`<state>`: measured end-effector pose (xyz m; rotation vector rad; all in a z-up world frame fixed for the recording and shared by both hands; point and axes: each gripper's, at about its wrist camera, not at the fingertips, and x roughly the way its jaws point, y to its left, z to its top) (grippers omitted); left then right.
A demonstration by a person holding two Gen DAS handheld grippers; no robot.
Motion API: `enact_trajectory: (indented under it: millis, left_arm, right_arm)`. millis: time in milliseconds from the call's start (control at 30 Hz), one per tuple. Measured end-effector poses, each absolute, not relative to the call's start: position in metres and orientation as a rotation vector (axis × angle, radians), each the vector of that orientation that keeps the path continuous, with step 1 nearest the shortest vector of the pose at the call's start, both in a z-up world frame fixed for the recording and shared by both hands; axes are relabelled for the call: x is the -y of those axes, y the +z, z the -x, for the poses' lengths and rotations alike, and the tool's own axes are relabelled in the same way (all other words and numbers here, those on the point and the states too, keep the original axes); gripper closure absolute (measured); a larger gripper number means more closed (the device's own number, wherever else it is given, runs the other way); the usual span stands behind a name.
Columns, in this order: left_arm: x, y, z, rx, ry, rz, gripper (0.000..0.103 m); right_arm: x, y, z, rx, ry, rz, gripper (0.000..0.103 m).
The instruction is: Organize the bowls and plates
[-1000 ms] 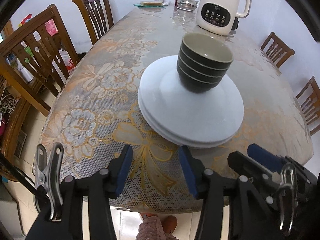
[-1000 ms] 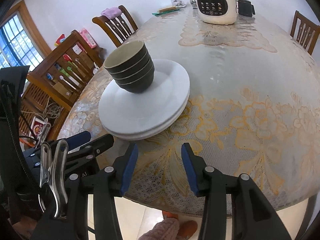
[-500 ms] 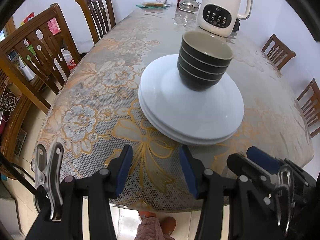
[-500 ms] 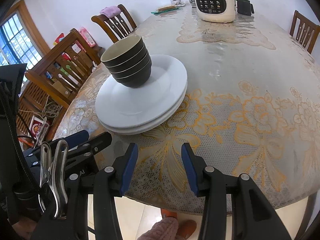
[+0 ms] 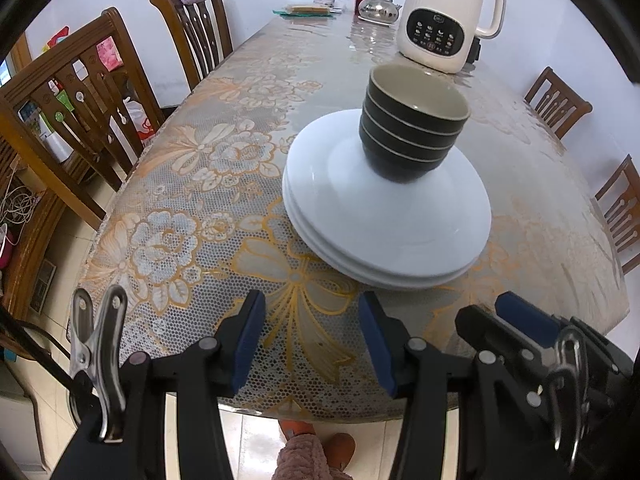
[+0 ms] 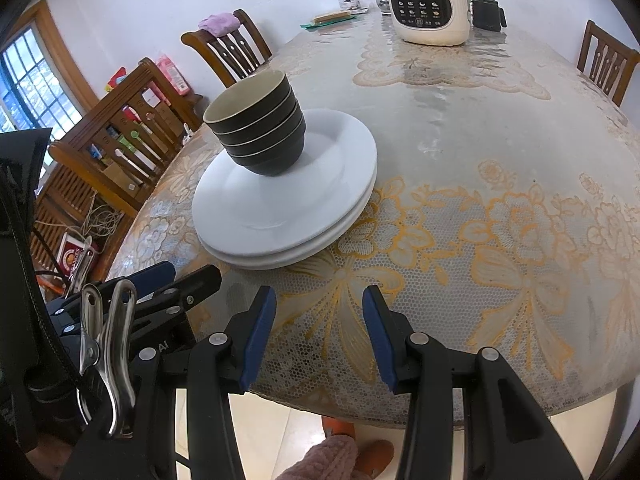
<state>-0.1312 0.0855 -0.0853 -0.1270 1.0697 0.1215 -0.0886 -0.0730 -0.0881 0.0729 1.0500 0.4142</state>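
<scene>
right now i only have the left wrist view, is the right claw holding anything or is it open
observer: The right claw is open. Its blue pads stand apart above the table edge with nothing between them.
operator: ok and whats the dark bit poking out behind the white appliance
observer: From the right wrist view it is a black boxy object standing on the table just beside the appliance. I cannot tell what it is.
operator: anything on that side of the room i cant see
observer: A window with grid panes at the far left of the right wrist view.
</scene>
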Motion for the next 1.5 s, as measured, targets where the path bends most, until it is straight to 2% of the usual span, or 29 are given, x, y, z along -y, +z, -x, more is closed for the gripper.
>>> enact_trajectory:
  millis: [1500]
  left_arm:
    - [-0.0888,-0.0863,0.1303,-1.069,0.125,0.127,0.052]
  right_arm:
    - [0.0735,-0.0857,0.0827,-1.054,0.406,-0.083,0.057]
